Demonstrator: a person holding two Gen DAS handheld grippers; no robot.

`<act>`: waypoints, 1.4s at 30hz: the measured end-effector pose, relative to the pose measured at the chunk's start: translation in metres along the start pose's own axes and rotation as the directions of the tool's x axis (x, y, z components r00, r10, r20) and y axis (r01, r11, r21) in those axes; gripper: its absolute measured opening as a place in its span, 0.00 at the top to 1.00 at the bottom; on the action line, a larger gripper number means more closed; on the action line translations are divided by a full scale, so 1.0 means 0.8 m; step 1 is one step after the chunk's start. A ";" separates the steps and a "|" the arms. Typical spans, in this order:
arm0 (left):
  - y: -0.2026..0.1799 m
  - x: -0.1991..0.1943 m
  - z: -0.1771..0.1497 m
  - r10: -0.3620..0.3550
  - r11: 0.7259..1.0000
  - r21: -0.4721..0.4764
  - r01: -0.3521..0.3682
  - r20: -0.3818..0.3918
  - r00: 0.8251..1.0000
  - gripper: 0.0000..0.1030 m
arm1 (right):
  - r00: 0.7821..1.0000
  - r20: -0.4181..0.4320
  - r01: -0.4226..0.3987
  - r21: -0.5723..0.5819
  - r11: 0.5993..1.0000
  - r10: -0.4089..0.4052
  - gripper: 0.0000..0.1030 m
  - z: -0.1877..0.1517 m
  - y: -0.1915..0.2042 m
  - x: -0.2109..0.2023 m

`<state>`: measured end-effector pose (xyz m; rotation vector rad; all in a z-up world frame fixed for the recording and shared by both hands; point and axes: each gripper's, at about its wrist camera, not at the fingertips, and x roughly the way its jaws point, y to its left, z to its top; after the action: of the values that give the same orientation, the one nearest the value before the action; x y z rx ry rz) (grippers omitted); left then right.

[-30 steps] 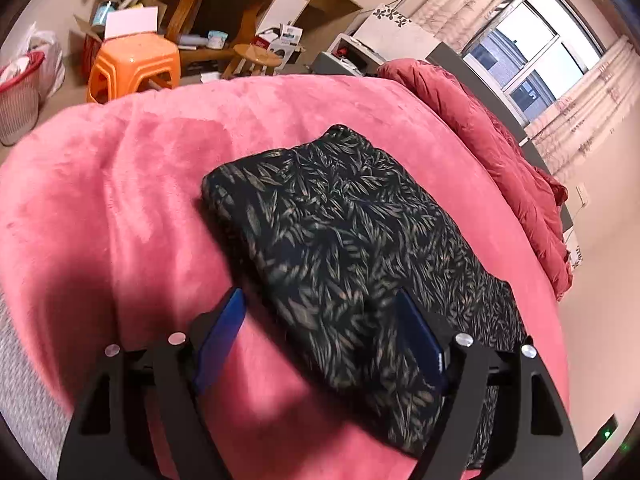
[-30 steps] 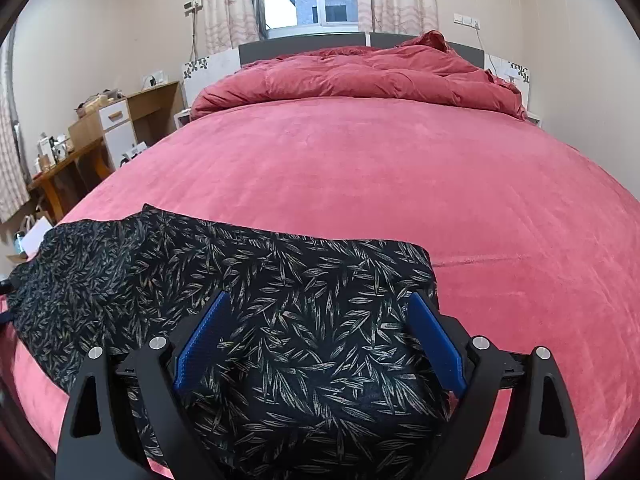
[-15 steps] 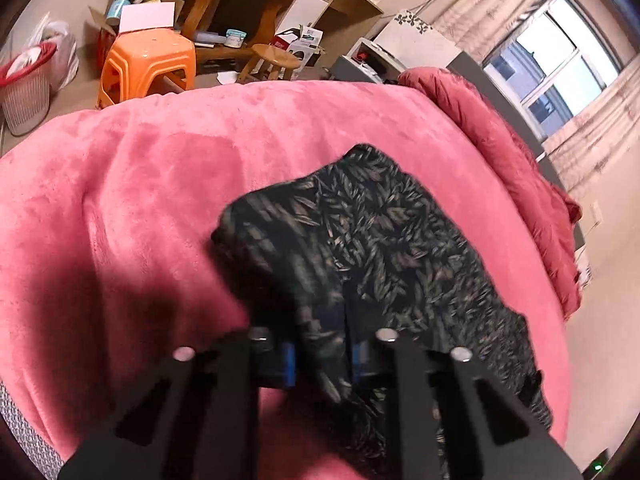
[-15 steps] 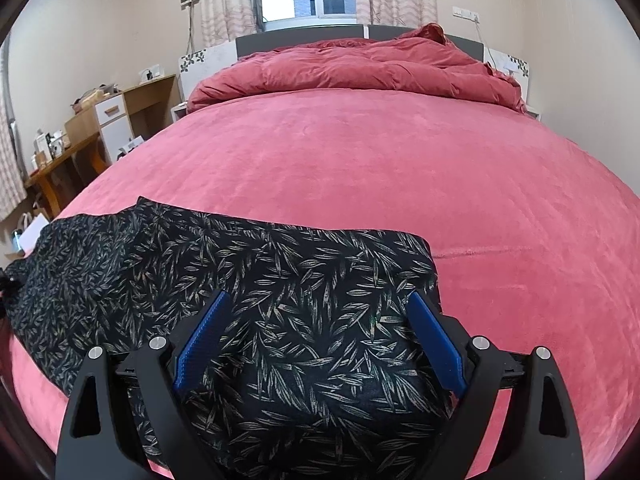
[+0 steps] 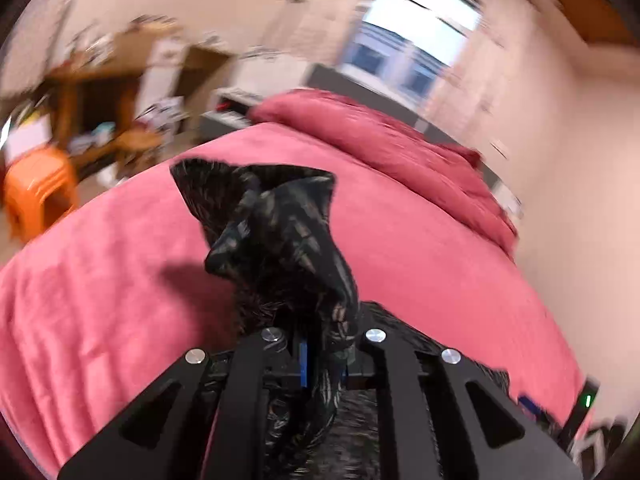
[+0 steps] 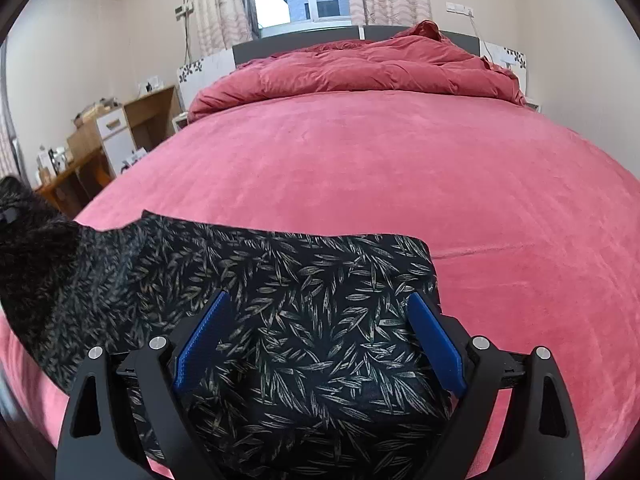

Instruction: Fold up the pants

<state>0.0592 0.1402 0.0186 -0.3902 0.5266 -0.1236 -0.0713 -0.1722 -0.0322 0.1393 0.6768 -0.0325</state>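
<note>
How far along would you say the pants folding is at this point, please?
Done: the pants lie as a folded strip on the bed. In hand: the left gripper has one end pinched and raised. Left: laying it over the end under the open right gripper.

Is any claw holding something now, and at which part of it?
The left claw is shut on the pants, pinching a bunched end lifted off the bed. The right claw is open above them, holding nothing.

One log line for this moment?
step: fold | left hand-held gripper: shut on pants, lifted | right hand-held gripper: open over pants | bed
</note>
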 end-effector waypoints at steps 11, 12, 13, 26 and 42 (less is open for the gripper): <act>-0.165 0.037 -0.086 -0.120 0.909 0.376 0.178 -0.173 0.978 0.91 | 0.996 0.028 -0.088 0.031 0.996 0.087 0.14 0.004 -0.002 -0.010; -0.173 0.042 -0.098 -0.113 0.901 0.393 0.183 -0.196 0.974 0.91 | 0.994 0.027 -0.105 0.042 0.994 0.104 0.14 0.003 -0.003 -0.011; -0.179 0.049 -0.114 -0.095 0.893 0.412 0.182 -0.222 0.970 0.91 | 0.992 0.025 -0.123 0.055 0.991 0.122 0.14 0.003 -0.005 -0.011; -0.217 0.010 -0.203 -0.049 0.738 0.656 0.159 -0.184 0.982 0.46 | 0.782 -0.060 -0.561 0.365 0.743 0.621 0.14 -0.002 -0.013 0.025; -0.052 -0.081 -0.138 0.008 0.881 0.467 0.070 -0.163 0.987 0.22 | 0.636 -0.222 -0.555 0.535 0.637 0.740 0.23 -0.003 0.038 0.067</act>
<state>-0.0539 0.0792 -0.0227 0.0922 0.6283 -0.3105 -0.0289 -0.1406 -0.0642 0.8467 1.0195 0.6045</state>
